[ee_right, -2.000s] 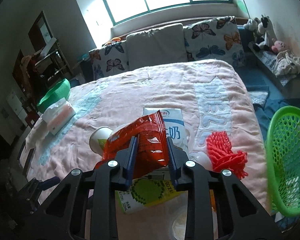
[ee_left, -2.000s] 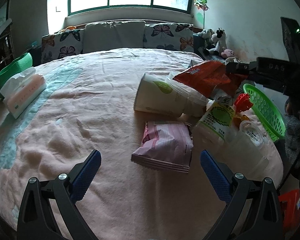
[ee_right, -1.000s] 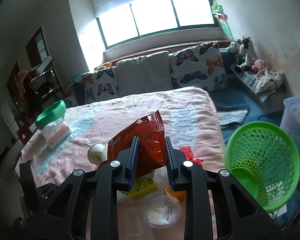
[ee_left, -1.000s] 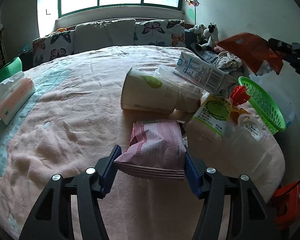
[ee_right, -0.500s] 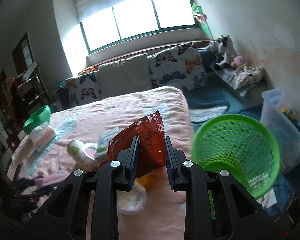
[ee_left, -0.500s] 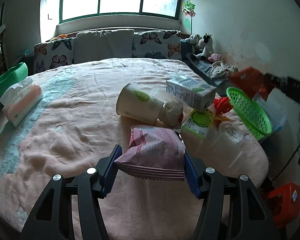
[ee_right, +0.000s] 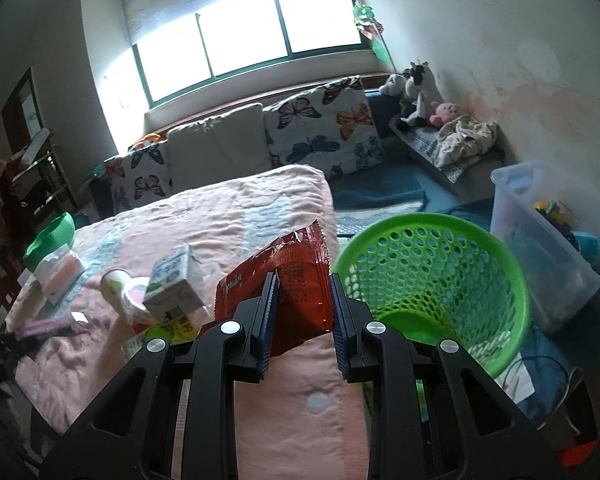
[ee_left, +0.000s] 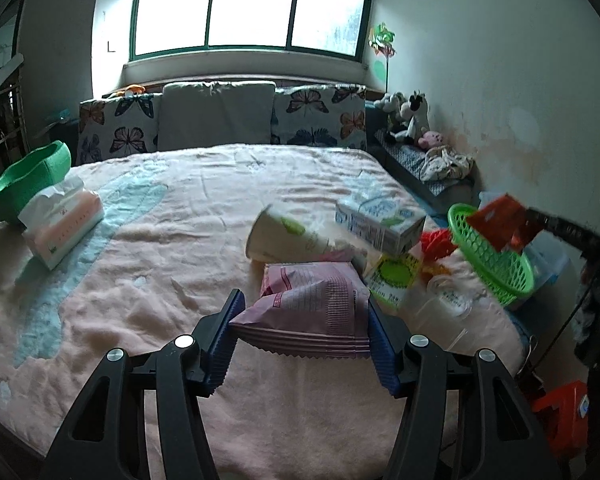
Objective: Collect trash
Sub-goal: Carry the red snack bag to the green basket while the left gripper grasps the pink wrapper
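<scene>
My left gripper (ee_left: 300,334) is shut on a pink snack bag (ee_left: 312,308) and holds it above the pink bedspread (ee_left: 180,220). My right gripper (ee_right: 302,314) is shut on a red snack bag (ee_right: 290,280), held at the bed's right edge just left of the green mesh basket (ee_right: 440,280). In the left wrist view the red bag (ee_left: 500,220) hangs over the basket's rim (ee_left: 488,256). A paper cup (ee_left: 284,240), a milk carton (ee_left: 380,220), a green-labelled carton (ee_left: 392,276), red netting (ee_left: 436,242) and a clear lidded cup (ee_left: 444,304) lie on the bed.
A tissue pack (ee_left: 60,220) and a green bowl (ee_left: 28,176) sit at the bed's left. Pillows (ee_left: 216,116) line the headboard. A clear storage box (ee_right: 548,240) stands on the floor right of the basket. An orange stool (ee_left: 564,416) stands by the bed corner.
My left gripper closed on the pink bag and lifted it off the bed. My right gripper carried the red bag rightward from over the trash pile to beside the basket.
</scene>
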Motion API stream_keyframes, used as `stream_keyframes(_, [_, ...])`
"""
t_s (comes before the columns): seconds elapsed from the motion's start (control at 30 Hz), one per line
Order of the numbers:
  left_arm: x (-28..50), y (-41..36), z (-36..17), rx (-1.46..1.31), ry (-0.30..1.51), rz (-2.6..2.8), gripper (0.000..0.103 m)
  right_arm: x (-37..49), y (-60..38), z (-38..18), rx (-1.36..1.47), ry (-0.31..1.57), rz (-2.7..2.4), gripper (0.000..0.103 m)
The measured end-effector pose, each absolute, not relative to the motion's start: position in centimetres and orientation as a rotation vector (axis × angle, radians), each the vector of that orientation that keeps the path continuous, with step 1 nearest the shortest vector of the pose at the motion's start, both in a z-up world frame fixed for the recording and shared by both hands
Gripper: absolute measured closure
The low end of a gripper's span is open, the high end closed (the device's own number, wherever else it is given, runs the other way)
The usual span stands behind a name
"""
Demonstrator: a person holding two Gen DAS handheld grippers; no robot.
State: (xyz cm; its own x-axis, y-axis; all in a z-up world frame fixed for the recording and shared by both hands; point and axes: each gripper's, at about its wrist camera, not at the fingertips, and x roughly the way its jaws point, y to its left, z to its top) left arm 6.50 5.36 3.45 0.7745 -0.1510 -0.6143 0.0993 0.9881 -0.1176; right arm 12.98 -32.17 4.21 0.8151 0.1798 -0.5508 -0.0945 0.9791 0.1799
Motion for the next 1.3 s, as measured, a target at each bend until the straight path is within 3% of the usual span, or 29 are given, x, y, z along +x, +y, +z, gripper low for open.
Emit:
stream_keyframes(0.4, [7.6,3.5,7.1,-0.118,0.625,-0.249,0.047,14.0,-35.5,2.8,0.135,0.622,0.035,0.077])
stream_keyframes(0.93, [15.2,-8.2,8.1,-0.059,0.655,-0.424,0.047,17.0,-42.2,-0.8,0.09,0.698,-0.087,0.074])
stream_keyframes(1.3, [19.4,-16.0,6.5,-0.011,0.731,-0.526,0.047,16.2,-44.5,-1.5,0.132,0.691,-0.095,0.054])
